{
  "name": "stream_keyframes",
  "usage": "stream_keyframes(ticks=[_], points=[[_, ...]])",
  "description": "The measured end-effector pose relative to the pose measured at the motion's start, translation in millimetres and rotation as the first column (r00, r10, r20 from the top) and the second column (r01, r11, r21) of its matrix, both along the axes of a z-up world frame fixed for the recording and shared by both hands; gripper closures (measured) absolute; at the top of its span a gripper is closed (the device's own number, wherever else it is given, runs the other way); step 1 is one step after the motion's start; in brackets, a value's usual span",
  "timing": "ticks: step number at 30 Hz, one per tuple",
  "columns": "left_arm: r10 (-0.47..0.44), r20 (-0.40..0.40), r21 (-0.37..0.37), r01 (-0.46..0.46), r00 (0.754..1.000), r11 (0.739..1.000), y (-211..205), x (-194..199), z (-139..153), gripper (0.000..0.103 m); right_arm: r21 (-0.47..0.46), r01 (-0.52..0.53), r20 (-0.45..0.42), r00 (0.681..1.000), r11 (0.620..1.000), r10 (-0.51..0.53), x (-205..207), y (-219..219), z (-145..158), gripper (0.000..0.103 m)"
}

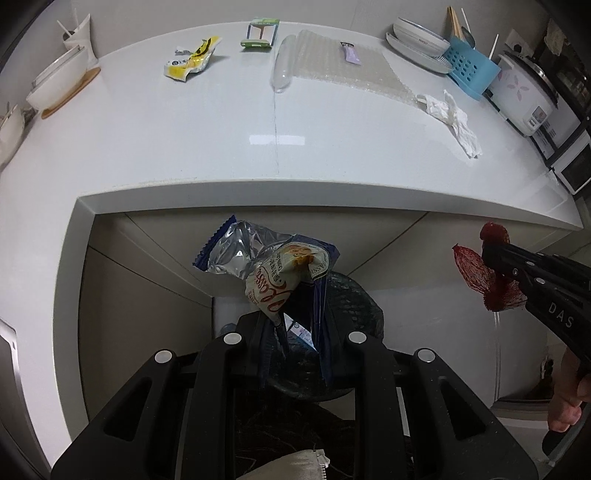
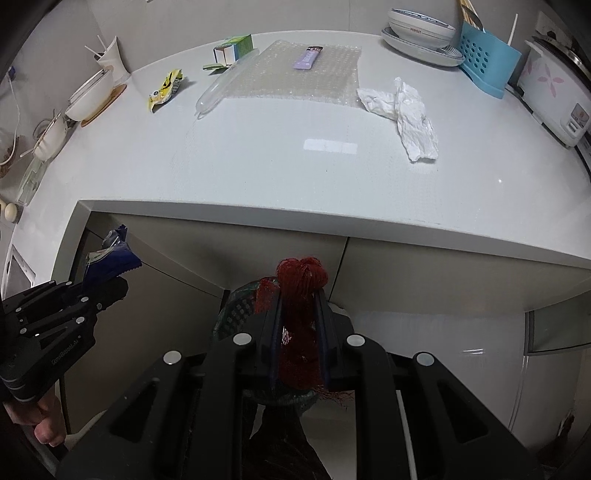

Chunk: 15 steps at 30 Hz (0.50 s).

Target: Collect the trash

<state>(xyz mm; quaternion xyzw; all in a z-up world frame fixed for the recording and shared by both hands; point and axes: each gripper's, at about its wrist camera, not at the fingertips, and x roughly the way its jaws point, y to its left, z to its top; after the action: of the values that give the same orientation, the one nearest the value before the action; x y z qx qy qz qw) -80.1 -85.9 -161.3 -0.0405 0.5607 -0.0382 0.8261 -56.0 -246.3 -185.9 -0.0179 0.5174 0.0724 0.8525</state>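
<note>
White countertop (image 1: pixel 184 140) fills the upper half of both views, its front edge curved above grey cabinet fronts (image 2: pixel 424 273). Below the edge, a dark mesh bin (image 1: pixel 354 295) is seen just behind both grippers.

At the back right of the counter, a rice cooker (image 2: pixel 554 96), a blue utensil holder (image 2: pixel 484 62) and stacked plates with a bowl (image 2: pixel 421 33) are lined up. White bowls on a wooden board (image 1: pixel 55 88) are set along the left side.

Trash left on the counter: a bubble-wrap sheet (image 2: pixel 295 77) at the back centre, with a purple wrapper (image 2: pixel 308 57) lying on it and a clear plastic tube (image 2: pixel 221 88) along its left edge. A crumpled tissue (image 2: pixel 406 110) is placed just right of the sheet. A green-and-white carton (image 2: pixel 232 50) is seen beyond the tube, a yellow wrapper (image 2: pixel 166 88) further left.

Left gripper (image 1: pixel 299 332) is closed on a blue-and-silver snack bag (image 1: pixel 273 266), pinched at its lower end; bag is held up off the counter, in front of the bin. Right gripper (image 2: pixel 299 321) is clamped on a red net bag (image 2: pixel 301 295), bunched between the fingers, knot sticking out above the tips, also over the bin. A hand (image 1: pixel 569 398) is visible on the right gripper's handle.
</note>
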Motion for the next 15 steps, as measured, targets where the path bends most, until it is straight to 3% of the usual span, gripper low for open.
stream_keyframes(ticks=[15], points=[[0.024, -0.01, -0.003, -0.024, 1.0, 1.0, 3, -8, -32, 0.083, 0.023, -0.029, -0.057, 0.998, 0.999, 0.031, -3, 0, -50, 0.088]])
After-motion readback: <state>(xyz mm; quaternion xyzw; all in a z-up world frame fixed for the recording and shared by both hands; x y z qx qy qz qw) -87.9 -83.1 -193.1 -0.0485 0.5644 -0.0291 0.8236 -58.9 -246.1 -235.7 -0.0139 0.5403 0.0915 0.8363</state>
